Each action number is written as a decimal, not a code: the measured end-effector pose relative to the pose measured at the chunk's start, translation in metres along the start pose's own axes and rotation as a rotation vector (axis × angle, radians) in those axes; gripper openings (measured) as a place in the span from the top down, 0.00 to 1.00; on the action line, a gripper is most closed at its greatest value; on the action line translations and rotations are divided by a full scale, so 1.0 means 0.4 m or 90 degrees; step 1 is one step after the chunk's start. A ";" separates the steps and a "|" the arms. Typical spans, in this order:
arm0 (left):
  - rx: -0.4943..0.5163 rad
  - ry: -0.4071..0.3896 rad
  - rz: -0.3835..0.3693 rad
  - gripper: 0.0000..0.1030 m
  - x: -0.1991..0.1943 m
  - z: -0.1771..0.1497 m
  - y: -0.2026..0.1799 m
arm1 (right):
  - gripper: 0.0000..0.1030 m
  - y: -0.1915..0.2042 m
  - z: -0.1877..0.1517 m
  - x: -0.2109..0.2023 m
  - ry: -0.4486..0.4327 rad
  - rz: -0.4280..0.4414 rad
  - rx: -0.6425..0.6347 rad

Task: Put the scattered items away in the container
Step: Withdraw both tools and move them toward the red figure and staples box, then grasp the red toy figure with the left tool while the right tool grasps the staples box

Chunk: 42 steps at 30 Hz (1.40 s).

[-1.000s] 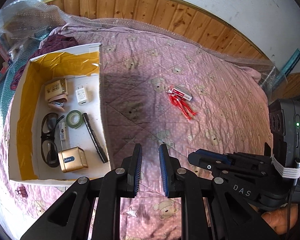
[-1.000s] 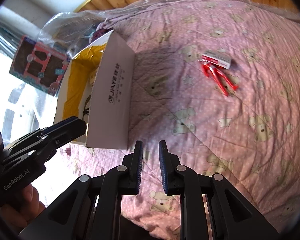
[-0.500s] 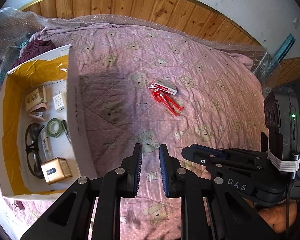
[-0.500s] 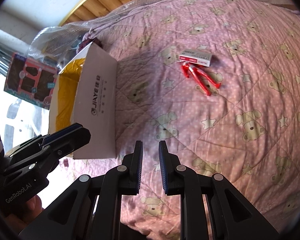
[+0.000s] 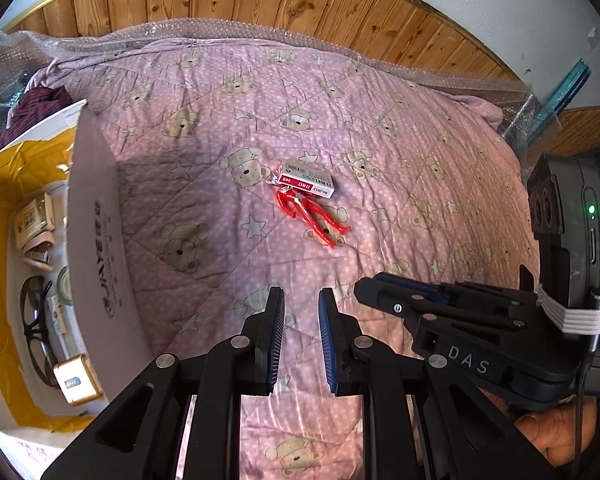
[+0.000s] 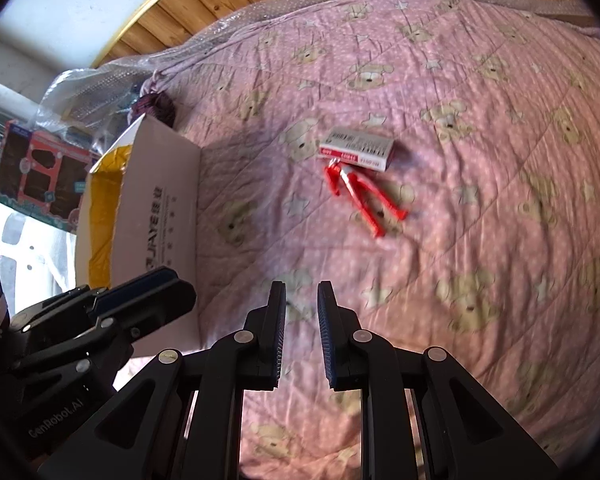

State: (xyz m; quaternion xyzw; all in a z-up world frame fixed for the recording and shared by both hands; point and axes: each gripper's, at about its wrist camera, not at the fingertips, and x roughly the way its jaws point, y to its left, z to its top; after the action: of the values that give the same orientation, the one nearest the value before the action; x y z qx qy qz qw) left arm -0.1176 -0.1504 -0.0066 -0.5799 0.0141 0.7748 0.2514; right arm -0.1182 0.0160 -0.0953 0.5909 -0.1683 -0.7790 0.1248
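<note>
**Two items left on the quilt**

Both the left gripper (image 5: 301, 308) and the right gripper (image 6: 301, 304) hover with jaws a narrow gap apart, empty. Ahead of both pairs of jaws lie one red-and-white staple box (image 5: 307, 183) and one red tool (image 5: 313, 216), touching. Left of the jaws stands one white box (image 5: 94, 240), holding one pair of glasses (image 5: 34, 324) and one gold device (image 5: 78, 378).

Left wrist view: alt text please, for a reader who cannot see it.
The empty left gripper, its jaws slightly apart, points over a pink bear-print quilt toward a small red-and-white box and the red tool beside it. A white cardboard box holding glasses and small items sits left; the right gripper is at right.
</note>
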 end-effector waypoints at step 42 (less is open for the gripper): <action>-0.114 0.124 -0.023 0.81 0.283 0.165 0.123 | 0.69 -0.040 0.285 0.257 0.107 -0.082 -0.160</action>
State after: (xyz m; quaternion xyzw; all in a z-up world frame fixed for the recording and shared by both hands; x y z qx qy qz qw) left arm -0.2192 -0.1306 -0.1008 -0.6728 -0.0414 0.7082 0.2098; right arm -0.2557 0.0031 -0.1643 0.6435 -0.0200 -0.7480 0.1613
